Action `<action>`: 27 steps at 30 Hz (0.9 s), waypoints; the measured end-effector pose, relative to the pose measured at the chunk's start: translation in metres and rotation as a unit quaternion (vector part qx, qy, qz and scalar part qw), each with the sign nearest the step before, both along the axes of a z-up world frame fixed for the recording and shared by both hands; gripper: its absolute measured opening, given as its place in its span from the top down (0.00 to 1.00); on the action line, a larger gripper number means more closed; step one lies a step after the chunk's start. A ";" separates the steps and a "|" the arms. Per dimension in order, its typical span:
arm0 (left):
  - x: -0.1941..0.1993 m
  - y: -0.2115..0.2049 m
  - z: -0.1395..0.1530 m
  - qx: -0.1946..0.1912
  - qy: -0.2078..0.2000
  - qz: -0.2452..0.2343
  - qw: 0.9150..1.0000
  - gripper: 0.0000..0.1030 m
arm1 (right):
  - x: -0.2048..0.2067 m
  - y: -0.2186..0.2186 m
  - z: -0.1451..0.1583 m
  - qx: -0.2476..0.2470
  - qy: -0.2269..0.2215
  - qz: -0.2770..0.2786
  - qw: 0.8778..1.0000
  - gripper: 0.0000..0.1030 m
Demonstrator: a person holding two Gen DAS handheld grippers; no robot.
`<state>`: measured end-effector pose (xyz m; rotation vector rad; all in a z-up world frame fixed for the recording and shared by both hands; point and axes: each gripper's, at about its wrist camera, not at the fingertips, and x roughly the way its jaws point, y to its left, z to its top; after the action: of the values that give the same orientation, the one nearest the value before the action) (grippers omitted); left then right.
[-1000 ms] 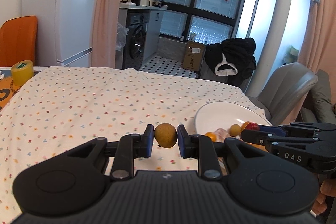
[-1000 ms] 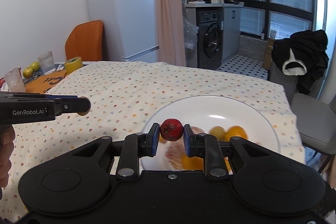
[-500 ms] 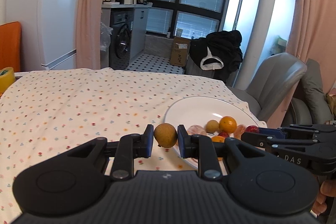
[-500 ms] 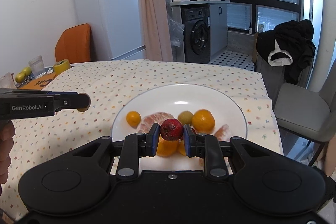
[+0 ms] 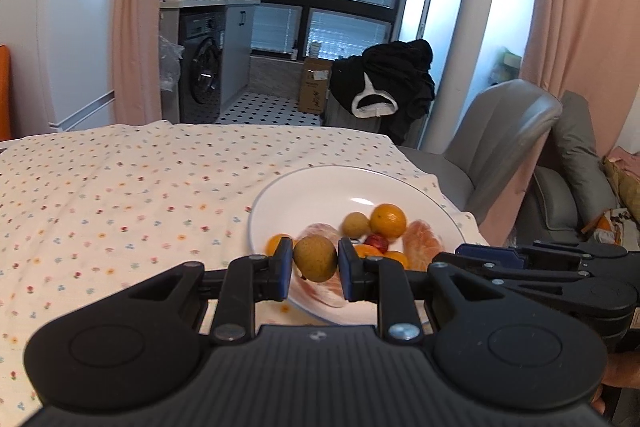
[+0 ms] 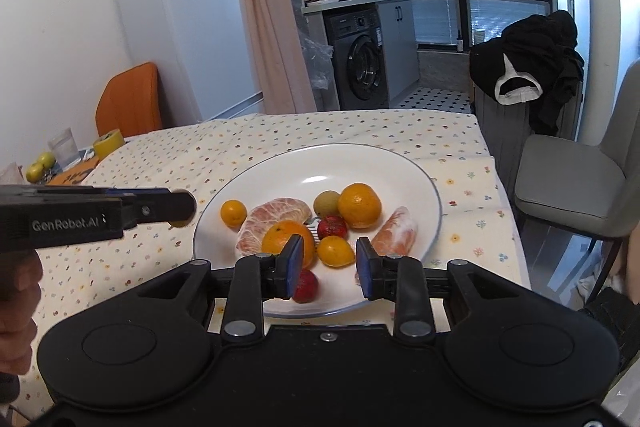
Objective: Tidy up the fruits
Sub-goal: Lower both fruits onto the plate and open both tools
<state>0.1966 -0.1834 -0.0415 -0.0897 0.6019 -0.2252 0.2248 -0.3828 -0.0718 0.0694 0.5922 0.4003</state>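
Brown round fruit (image 5: 315,258) sitting pinched between the pads of the left tool (image 5: 313,267), hanging over the near-left edge of the white plate (image 6: 416,183), right tool (image 6: 328,269) standing spread above the plate, red fruit (image 6: 306,286) lying under its left pad, oranges and peeled segments resting on the plate, the plate lying on the flowered surface (image 6: 160,163).

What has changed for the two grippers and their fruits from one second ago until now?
The right gripper opened and let go of the red fruit, which now lies on the white plate by its near rim. The left gripper moved right, toward the plate, and is now over its near edge. It still holds the brown round fruit; the other fruits on the plate stayed.
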 end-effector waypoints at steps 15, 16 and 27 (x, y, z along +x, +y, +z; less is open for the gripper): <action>-0.004 -0.007 0.003 -0.009 0.012 -0.015 1.000 0.70 | -0.002 -0.002 -0.001 0.010 -0.003 -0.003 1.000 0.65; -0.005 -0.004 0.004 -0.009 0.011 -0.012 1.000 0.69 | -0.002 -0.001 -0.001 0.011 -0.003 -0.003 1.000 0.64; -0.021 0.031 0.008 -0.005 0.008 0.025 1.000 0.45 | -0.011 0.016 0.002 0.013 -0.002 0.010 1.000 0.54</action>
<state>0.1756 -0.1520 -0.0340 -0.1153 0.6146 -0.1796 0.2133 -0.3664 -0.0701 0.0874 0.5843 0.4280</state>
